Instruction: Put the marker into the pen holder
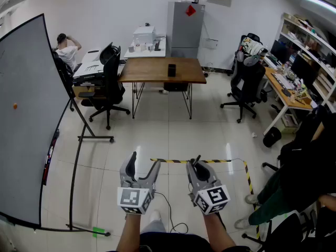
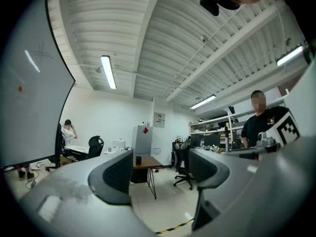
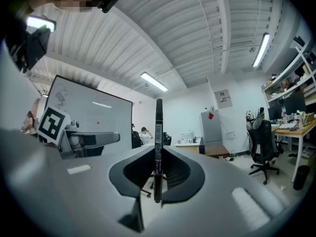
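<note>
- Grey board (image 1: 26, 114) on a rolling stand fills the far left.
- Left hand-held gripper (image 1: 144, 163) is held over the tiled floor (image 1: 168, 133), its jaws spread wide with nothing between them.
- Wooden bench (image 1: 152, 73) stands well ahead across the room, with a small black pen holder (image 1: 171, 70) upright on it.
- Right hand-held gripper (image 1: 195, 163) is clamped tight on the black marker (image 3: 158, 147), which stands upright between its pads, well apart from the pen holder.

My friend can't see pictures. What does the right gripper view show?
The right claw is shut on a black marker that stands upright between its jaws. Behind it are a whiteboard, a wooden table and an office chair.
</note>
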A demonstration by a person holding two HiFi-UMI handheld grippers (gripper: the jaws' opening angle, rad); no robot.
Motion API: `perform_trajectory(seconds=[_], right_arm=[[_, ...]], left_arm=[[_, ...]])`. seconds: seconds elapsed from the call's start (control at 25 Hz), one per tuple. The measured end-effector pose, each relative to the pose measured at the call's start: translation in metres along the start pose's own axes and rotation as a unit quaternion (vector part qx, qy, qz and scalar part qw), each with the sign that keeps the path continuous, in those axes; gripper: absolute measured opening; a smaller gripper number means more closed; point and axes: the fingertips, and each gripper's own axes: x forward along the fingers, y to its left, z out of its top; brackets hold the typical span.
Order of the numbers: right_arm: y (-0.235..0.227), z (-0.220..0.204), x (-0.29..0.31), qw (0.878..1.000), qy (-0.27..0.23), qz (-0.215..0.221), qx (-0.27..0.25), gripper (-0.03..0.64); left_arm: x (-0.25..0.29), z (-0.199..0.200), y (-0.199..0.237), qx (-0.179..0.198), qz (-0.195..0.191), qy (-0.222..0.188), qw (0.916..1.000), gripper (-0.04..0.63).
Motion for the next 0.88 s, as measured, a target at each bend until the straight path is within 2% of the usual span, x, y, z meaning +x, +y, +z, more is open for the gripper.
perform_trajectory(seconds=[0.2,0.28,0.36,0.56,0.72,0.88], right_arm=[[-0.015,0.019,0.115,0.999,-0.021,-0.008,-0.023,0.042],[-0.032,0.021,0.161,1.000,-0.025,-0.003,-0.019,0.041],[-0.059,0.017,0.200,1.000,-0.025,-0.001,-0.014,0.042],[-0.165,0.013,0.300,0.999,-0.037,-0.002,-0.006,0.041],[-0.261,0.022,0.382,1.000,-0.031,0.006,0.003,0.040],[-0.332,0.041,0.458,0.999,-0.032,0.008,0.001,0.035]], left_arm=[[0.091,0.013,0.065,0.006,-0.021,0.012,0.9997,0.357],[0.134,0.008,0.088,0.012,-0.025,0.023,0.9994,0.357],[0.176,0.000,0.107,0.001,-0.026,0.022,0.9994,0.357],[0.311,-0.012,0.134,-0.006,-0.029,0.003,0.9996,0.357],[0.431,-0.015,0.144,-0.002,-0.023,0.008,0.9997,0.354],[0.526,-0.005,0.157,0.004,-0.010,0.014,0.9998,0.354]])
